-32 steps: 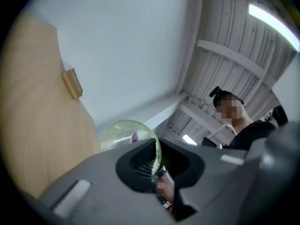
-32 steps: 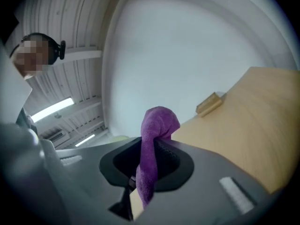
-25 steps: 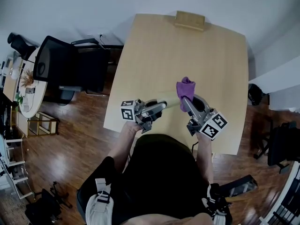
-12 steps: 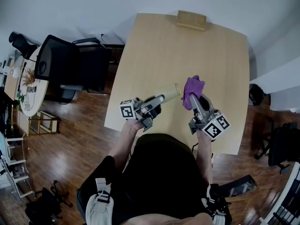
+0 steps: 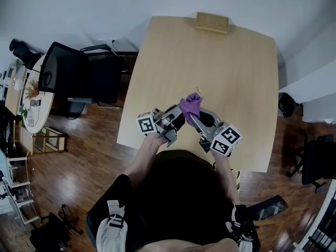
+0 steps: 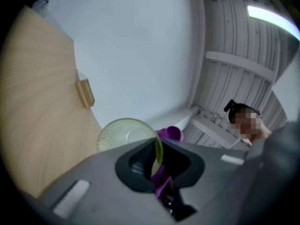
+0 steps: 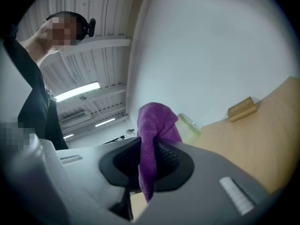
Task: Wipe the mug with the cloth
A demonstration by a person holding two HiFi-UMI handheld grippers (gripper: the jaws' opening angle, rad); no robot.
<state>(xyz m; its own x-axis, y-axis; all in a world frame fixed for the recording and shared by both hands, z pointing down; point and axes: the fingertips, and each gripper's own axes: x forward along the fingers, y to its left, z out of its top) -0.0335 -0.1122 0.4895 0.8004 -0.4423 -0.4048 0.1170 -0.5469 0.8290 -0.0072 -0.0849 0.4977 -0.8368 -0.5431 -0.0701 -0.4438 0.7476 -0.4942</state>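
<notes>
Cloth up against mug, both grippers loaded.
The left gripper (image 6: pixel 153 167) clamps narrowly on the rim of the green glass mug (image 6: pixel 125 134); the right gripper (image 7: pixel 149 162) pinches the purple cloth (image 7: pixel 157 120), bunched right beside the mug above the wooden table (image 5: pixel 210 56).

Looking straight down: a big light-wood table (image 5: pixel 210 56) fills the middle of the frame, with a small wooden block (image 5: pixel 212 22) sitting at its top edge. In the lower centre both arms reach in from the bottom, and the two tools meet tip to tip over the table's near edge. The left gripper (image 5: pixel 177 118) angles in from the left, marker cube (image 5: pixel 146 124) facing up. The right gripper (image 5: pixel 192 115) angles in from the right with its own cube (image 5: pixel 223 139). A purple cloth (image 5: pixel 190 105) is bunched at the right gripper's tip, right up against the left one. A black office chair (image 5: pixel 79 77) sits left of the table on a dark wood floor (image 5: pixel 68 177).
</notes>
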